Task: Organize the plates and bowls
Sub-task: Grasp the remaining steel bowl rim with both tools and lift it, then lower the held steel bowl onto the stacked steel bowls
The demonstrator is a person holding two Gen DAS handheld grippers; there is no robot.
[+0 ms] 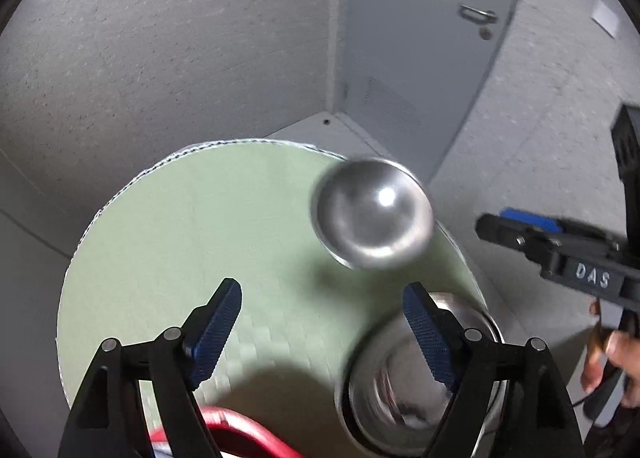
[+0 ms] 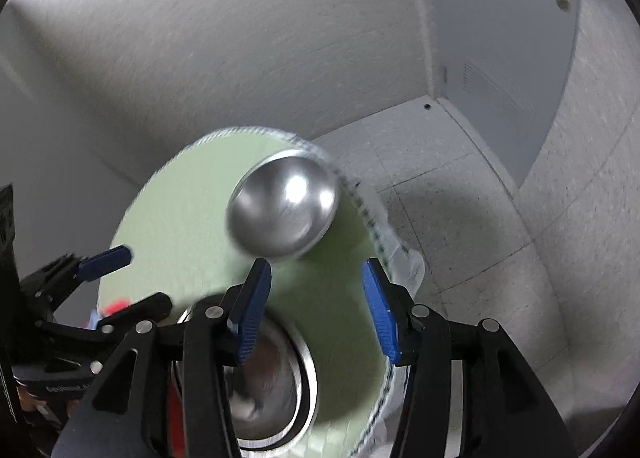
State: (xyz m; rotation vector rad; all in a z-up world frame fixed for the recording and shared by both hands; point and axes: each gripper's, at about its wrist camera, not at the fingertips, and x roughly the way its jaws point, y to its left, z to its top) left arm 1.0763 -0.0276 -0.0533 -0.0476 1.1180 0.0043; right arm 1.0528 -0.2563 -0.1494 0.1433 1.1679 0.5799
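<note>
Both spread wide and empty: left tool (image 1: 322, 322), right tool (image 2: 316, 300). Beyond each, apart from the pads, on the round pale-green table (image 1: 168, 225): a small blurred steel bowl (image 1: 372, 213). Under them, nearer than that bowl: a larger steel dish (image 1: 472, 318).

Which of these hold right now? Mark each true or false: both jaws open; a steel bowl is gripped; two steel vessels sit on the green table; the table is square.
1. Both grippers' jaws stand open: true, left gripper and right gripper.
2. The small shiny steel bowl is gripped: false, it rests free.
3. Two steel vessels sit on the table: true, with the larger steel bowl.
4. The pale green table is square: false, round.
</note>
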